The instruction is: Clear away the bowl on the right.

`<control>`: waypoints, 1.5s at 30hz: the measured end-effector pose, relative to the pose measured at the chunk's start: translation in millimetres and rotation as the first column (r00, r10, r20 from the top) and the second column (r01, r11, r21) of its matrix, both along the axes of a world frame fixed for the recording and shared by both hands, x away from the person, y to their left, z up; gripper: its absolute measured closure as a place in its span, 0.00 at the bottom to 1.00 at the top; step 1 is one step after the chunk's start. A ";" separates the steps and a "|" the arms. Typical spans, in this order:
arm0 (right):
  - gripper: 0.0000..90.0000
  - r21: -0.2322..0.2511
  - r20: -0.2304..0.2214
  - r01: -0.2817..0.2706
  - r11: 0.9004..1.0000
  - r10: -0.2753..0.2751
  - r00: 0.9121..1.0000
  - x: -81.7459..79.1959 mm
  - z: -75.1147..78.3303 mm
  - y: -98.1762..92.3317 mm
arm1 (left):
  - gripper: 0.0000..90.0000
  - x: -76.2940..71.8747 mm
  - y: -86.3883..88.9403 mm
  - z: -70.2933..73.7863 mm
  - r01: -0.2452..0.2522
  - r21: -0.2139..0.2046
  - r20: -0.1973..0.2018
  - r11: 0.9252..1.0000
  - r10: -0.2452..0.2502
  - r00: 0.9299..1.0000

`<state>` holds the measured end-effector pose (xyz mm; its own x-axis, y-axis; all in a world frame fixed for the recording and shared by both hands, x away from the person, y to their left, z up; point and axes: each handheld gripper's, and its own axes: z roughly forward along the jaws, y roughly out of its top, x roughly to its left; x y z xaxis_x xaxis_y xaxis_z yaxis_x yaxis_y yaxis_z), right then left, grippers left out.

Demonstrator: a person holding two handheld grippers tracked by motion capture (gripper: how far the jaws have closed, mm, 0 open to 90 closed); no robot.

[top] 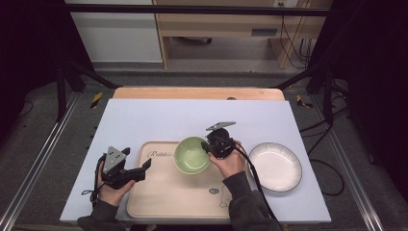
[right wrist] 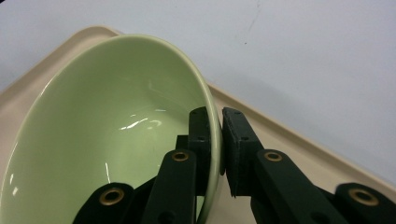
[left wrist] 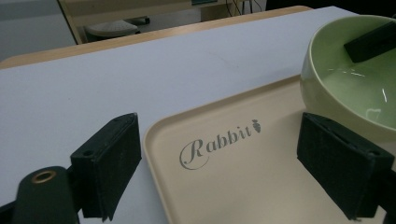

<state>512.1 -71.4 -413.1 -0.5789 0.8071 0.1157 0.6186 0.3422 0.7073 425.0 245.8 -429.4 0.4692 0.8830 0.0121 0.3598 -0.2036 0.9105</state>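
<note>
Two dishes on view: green bowl over the beige tray, white plate off the tray to the right on the pale blue table cover. Bowl holds nothing; glaze shows highlights only. Plate bare as well, dark thin rim line. Tray carries a "Rabbit" script with a small carrot mark near its far left corner, plus a small cartoon print near its front right.

Right gripper clenched on the bowl's rim: one pad inside the wall, one outside, rim pinched between. Bowl appears tilted in the right gripper view; whether its base rests on the tray I cannot tell. Left gripper released, jaws wide apart, nothing between them, poised over the tray's left edge, bowl just beyond its right jaw.

Surface: the cover lies over a wooden tabletop, whose far edge shows bare. Room: grey floor, dark frame rails either side, cables at right, light wood furniture behind.
</note>
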 end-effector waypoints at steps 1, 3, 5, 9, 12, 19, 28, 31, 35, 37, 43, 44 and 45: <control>0.92 0.001 -0.006 0.004 1.000 -0.004 1.000 0.4 -1.1 0.9 | 0.15 0.0 0.1 0.0 0.000 0.000 0.000 1.000 0.000 1.000; 0.92 -0.003 -0.008 -0.001 1.000 0.001 1.000 1.7 -3.4 1.7 | 0.15 0.0 0.2 0.0 -0.001 -0.001 0.001 1.000 0.001 1.000; 0.92 -0.004 -0.014 -0.001 1.000 0.000 1.000 3.2 -6.3 3.9 | 0.15 0.0 0.1 0.0 0.000 -0.001 0.000 1.000 0.000 1.000; 0.92 -0.005 -0.024 0.002 1.000 -0.002 1.000 3.9 -8.7 6.2 | 0.15 0.0 0.0 0.0 0.000 0.000 0.000 1.000 0.000 1.000; 0.92 -0.006 -0.027 -0.004 1.000 0.004 1.000 4.8 -11.2 7.8 | 0.15 0.1 0.2 -0.2 0.000 0.000 -0.001 1.000 0.000 1.000; 0.92 0.001 -0.041 -0.005 1.000 0.005 0.999 5.8 -13.7 10.0 | 0.15 0.1 -0.1 -0.3 0.001 0.002 -0.002 1.000 -0.001 1.000; 0.92 0.004 -0.055 -0.002 1.000 0.002 0.998 7.3 -17.2 10.1 | 0.15 0.0 -0.4 -0.3 0.002 0.002 -0.002 1.000 -0.002 1.000; 0.92 0.006 -0.061 0.000 1.000 0.000 0.998 7.7 -17.8 10.0 | 0.15 -0.2 -0.5 -0.3 0.003 0.004 -0.005 1.000 -0.003 1.000; 0.92 0.004 -0.054 -0.006 1.000 0.007 0.999 9.7 -19.8 9.0 | 0.15 -0.1 -0.5 -0.3 0.003 0.004 -0.005 1.000 -0.003 1.000; 0.92 0.003 -0.053 -0.006 1.000 0.007 0.999 9.9 -20.0 9.1 | 0.15 0.0 -0.4 -0.3 0.004 0.008 -0.004 1.000 -0.004 1.000; 0.93 -0.003 -0.067 0.005 1.000 -0.005 0.998 11.8 -23.0 8.3 | 0.15 0.1 -0.5 -0.4 0.004 0.008 -0.004 1.000 -0.004 1.000; 0.93 -0.002 -0.067 0.006 1.000 -0.006 0.998 12.2 -23.8 7.6 | 0.15 0.2 -0.5 -0.5 0.003 0.008 -0.005 1.000 -0.003 1.000; 0.93 0.003 -0.066 0.003 1.000 -0.003 0.998 12.9 -24.7 6.7 | 0.15 0.2 -0.4 -0.5 0.003 0.008 -0.005 1.000 -0.003 1.000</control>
<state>525.0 -64.7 -437.8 -0.5674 0.8085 0.1560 0.6649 0.3381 0.6660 425.2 245.4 -429.9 0.4719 0.8815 0.0172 0.3636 -0.2124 0.9070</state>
